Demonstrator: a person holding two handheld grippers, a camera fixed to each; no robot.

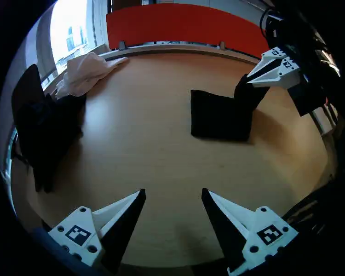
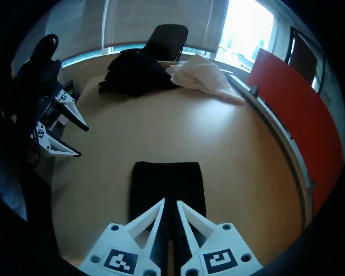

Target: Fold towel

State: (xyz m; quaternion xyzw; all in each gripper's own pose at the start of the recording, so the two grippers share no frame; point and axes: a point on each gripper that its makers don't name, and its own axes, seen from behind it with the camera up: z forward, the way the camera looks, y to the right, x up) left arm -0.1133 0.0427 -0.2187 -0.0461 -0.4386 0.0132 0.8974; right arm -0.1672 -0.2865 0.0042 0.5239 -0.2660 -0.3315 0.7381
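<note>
towel (image 1: 218,119): black, folded, lying on the wooden desk (image 1: 149,138), one side pulled up off it
right tool (image 2: 170,202): clenched on the towel's raised edge
left tool (image 1: 172,193): released, fingers spread over bare desk, well apart from the towel
far corner: white cloth (image 1: 87,71) beside dark clothes (image 1: 48,129)

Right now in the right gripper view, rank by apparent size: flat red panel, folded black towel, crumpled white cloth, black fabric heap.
1. flat red panel
2. folded black towel, enlarged by nearness to the camera
3. black fabric heap and crumpled white cloth look alike, so unranked
</note>
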